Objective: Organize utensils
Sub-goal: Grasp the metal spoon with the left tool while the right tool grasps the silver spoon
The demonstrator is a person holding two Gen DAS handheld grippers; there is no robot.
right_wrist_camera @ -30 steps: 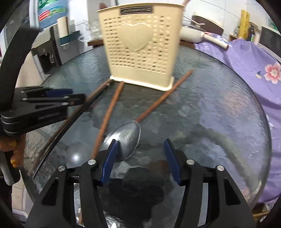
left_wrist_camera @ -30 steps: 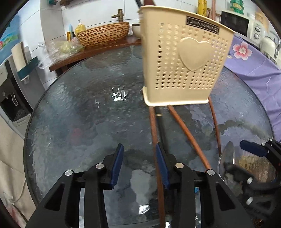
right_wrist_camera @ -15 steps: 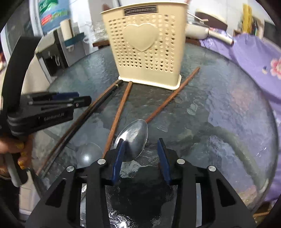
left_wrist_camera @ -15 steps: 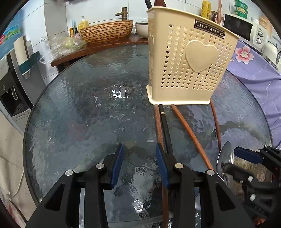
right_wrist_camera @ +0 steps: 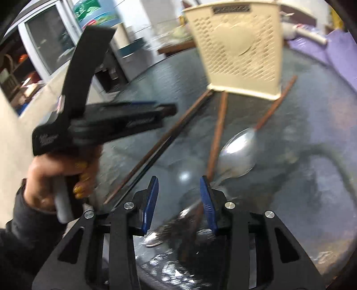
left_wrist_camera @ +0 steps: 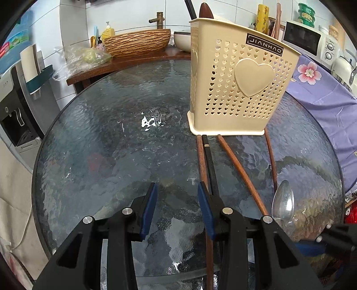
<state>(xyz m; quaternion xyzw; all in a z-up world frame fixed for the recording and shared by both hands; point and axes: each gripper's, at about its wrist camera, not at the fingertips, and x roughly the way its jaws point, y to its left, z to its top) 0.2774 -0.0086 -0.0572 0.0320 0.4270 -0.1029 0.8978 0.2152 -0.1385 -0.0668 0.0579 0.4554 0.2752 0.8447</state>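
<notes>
The cream utensil holder (left_wrist_camera: 241, 87) bears a dark label reading "JIANHAO"; nothing else legible.

- My round glass table (left_wrist_camera: 111, 145) carries a bright glare patch (left_wrist_camera: 151, 121) near its middle.
- At eleven o'clock, a woven brown basin (left_wrist_camera: 137, 42) under a brass tap (left_wrist_camera: 158, 20).
- At ten, a crumpled plastic bag (left_wrist_camera: 82, 58).
- At two, a microwave (left_wrist_camera: 303, 36) and flowered purple cloth (left_wrist_camera: 323, 96).
- At nine, possibly a water dispenser (left_wrist_camera: 13, 107).
</notes>
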